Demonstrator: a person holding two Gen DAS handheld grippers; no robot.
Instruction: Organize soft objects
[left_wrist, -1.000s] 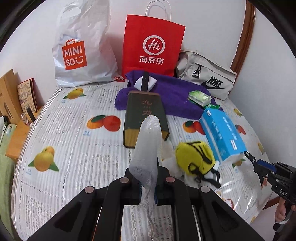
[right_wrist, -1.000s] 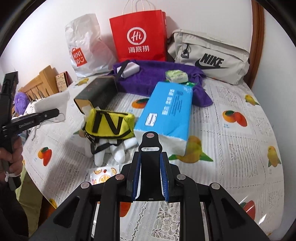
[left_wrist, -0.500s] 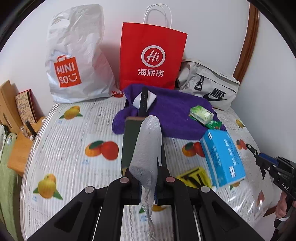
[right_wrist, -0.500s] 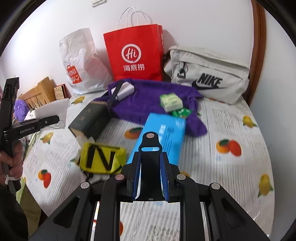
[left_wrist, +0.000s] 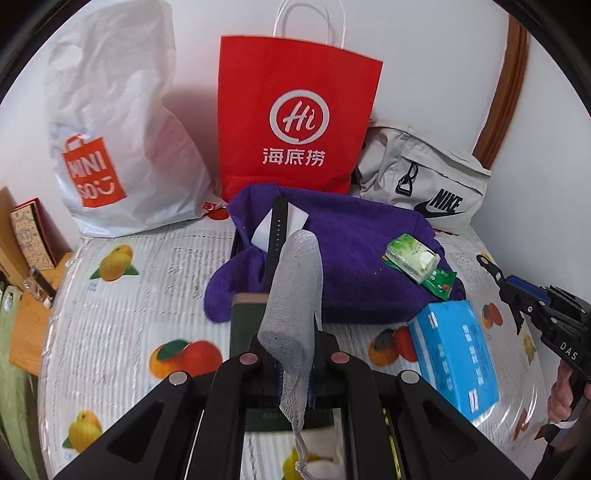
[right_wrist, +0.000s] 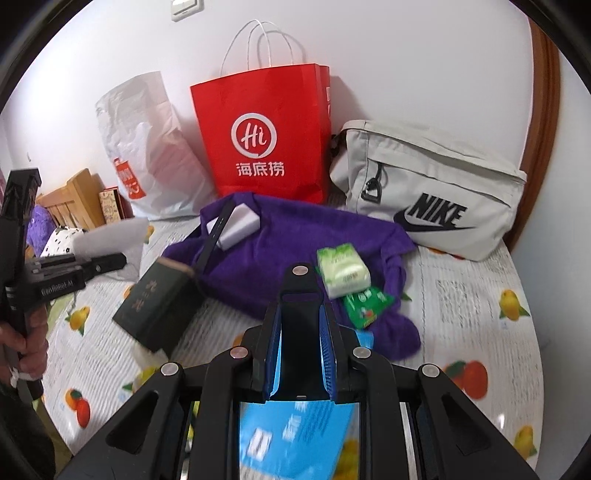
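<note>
My left gripper (left_wrist: 293, 373) is shut on a white mesh pouch (left_wrist: 295, 295) that stands up between its fingers, held above the table. The pouch and left gripper also show at the left of the right wrist view (right_wrist: 110, 236). My right gripper (right_wrist: 300, 354) is shut on a black piece (right_wrist: 300, 306) that sticks up between its blue pads; I cannot tell what it is. It shows at the right edge of the left wrist view (left_wrist: 517, 291). A purple towel (left_wrist: 351, 266) lies at the back with a green tissue pack (left_wrist: 412, 256) on it.
A red paper bag (left_wrist: 295, 125), a white Miniso bag (left_wrist: 110, 129) and a grey Nike bag (left_wrist: 424, 177) stand along the wall. A dark green box (right_wrist: 155, 306), a blue tissue box (left_wrist: 456, 350) and a green sachet (right_wrist: 365, 306) lie on the fruit-print tablecloth (left_wrist: 129, 295).
Both grippers have risen and moved toward the back of the table. The yellow pouch has dropped out of both views. The left gripper still holds the mesh pouch.
</note>
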